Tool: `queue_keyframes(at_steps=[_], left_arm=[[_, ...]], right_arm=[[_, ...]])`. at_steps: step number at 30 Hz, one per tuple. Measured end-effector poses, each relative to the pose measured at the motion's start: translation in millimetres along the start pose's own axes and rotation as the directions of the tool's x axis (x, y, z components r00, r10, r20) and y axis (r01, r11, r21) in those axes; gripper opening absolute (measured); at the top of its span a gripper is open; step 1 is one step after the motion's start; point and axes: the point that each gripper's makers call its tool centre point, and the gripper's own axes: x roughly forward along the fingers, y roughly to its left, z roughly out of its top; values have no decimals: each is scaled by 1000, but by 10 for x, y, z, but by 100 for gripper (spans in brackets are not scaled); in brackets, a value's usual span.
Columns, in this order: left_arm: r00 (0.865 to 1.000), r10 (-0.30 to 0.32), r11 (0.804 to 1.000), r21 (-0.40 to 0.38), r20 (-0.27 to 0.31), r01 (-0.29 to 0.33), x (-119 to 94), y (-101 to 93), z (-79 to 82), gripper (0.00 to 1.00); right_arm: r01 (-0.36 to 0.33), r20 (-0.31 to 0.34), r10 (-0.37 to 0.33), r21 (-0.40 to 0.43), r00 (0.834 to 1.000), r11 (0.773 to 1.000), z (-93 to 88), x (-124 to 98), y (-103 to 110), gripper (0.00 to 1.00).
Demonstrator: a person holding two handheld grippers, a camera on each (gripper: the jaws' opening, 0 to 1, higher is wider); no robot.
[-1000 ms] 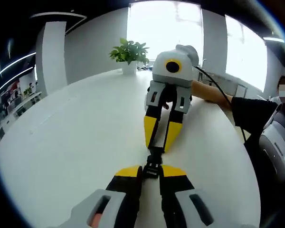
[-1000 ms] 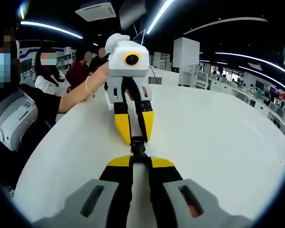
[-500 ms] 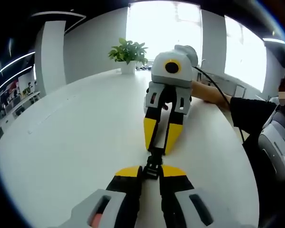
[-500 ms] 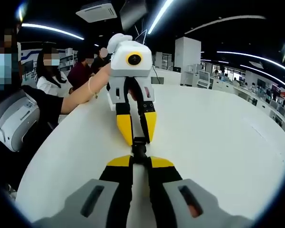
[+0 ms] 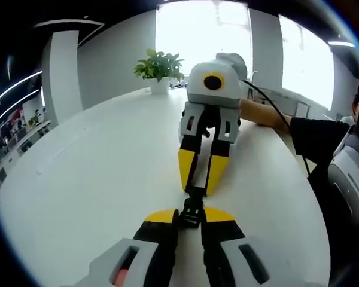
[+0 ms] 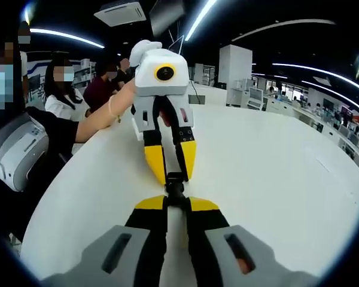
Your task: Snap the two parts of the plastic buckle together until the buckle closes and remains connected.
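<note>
Pressing buckle halves together: my left gripper and right gripper each clamped on one half. Next: push straight inward until latch seats.

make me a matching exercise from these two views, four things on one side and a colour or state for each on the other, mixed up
Things:
1. plastic buckle
2. potted plant
3. table
4. left gripper

Colour or state:
A. white, broad and round-edged
B. black, held between the two grippers' yellow tips
C. shut on one end of the buckle
D. green leaves, standing at the table's far edge

Pairs: 1-B, 2-D, 3-A, 4-C

The right gripper grips the buckle's other end.
</note>
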Motion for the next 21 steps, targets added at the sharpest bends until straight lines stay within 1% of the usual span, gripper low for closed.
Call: queue_keyframes(at_steps=[6, 12, 18, 21], left_arm=[[1000, 0, 1000, -10, -2, 0, -13, 7, -8, 16], [1000, 8, 1000, -3, -8, -8, -28, 21, -18, 18], [1000, -10, 1000, -4, -13, 10, -43, -23, -38, 18], [1000, -9, 1000, -11, -15, 8, -45, -24, -42, 18]], right_arm=[[-1, 2, 1, -1, 1000, 1000, -4, 2, 19, 12], [0, 1, 0, -6, 1000, 1000, -8, -5, 30, 12], [3, -1, -3, -12, 1000, 1000, -10, -10, 38, 12], [4, -2, -4, -12, 1000, 1000, -11, -12, 38, 12]])
